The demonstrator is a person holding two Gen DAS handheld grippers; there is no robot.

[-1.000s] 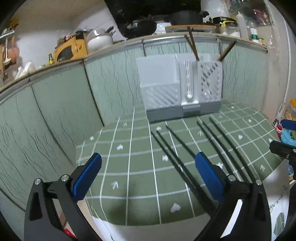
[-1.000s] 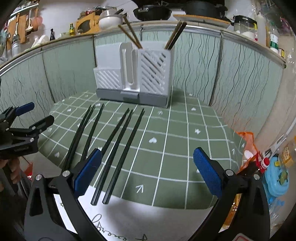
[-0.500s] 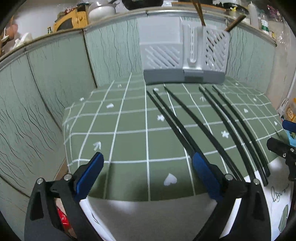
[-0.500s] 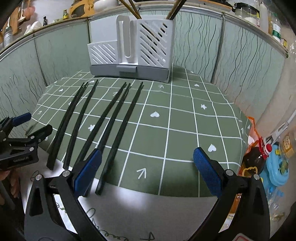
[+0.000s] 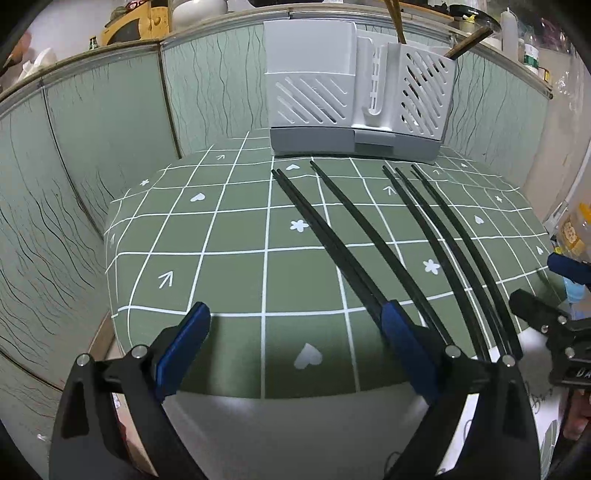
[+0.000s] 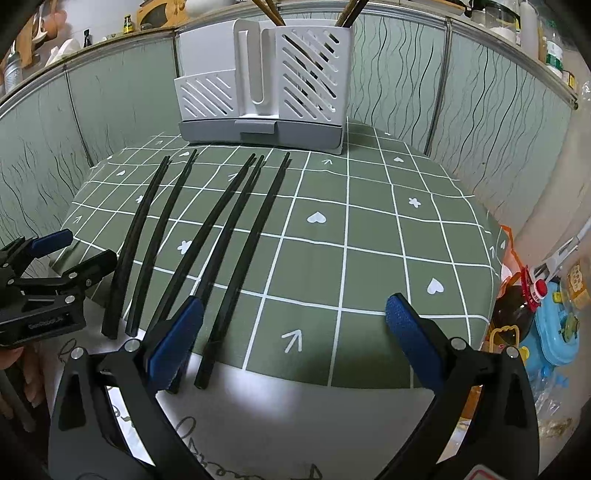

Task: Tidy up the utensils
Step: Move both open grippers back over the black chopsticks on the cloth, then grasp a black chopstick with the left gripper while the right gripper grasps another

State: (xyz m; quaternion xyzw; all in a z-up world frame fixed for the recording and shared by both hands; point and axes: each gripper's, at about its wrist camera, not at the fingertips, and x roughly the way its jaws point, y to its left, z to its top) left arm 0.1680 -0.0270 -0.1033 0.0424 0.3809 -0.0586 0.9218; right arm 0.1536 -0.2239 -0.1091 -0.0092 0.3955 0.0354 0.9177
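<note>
My left gripper (image 5: pixel 295 332) hung wide open over the near edge of the green checked cloth (image 5: pixel 236 236), with nothing between its blue pads (image 5: pixel 184 343). My right gripper (image 6: pixel 295 332) was spread just as wide and held nothing either.

Only the right view showed the dark bottle with a red cap (image 6: pixel 517 310) and the blue plastic toy (image 6: pixel 557 332) beside the table, and the whole length of the black chopsticks (image 6: pixel 236 236) down to their near ends on the white paper (image 6: pixel 258 424). It also caught my left gripper from the side. The left view instead showed the bare left half of the cloth, and my right gripper (image 5: pixel 550 295) poking in at the edge; there the near ends of some sticks were hidden behind my own finger.

Compared with a second before, both cameras sat lower and tipped further down: the white utensil holder (image 5: pixel 354 96) had slid towards the top of each picture and the shelf clutter above it had mostly gone from view. The sticks themselves lay where they had been.

I counted six black chopsticks flat on the cloth, tips towards the holder, fanning apart towards me. One holder stood at the far edge, brown chopsticks (image 6: pixel 269 11) already poking from it.
</note>
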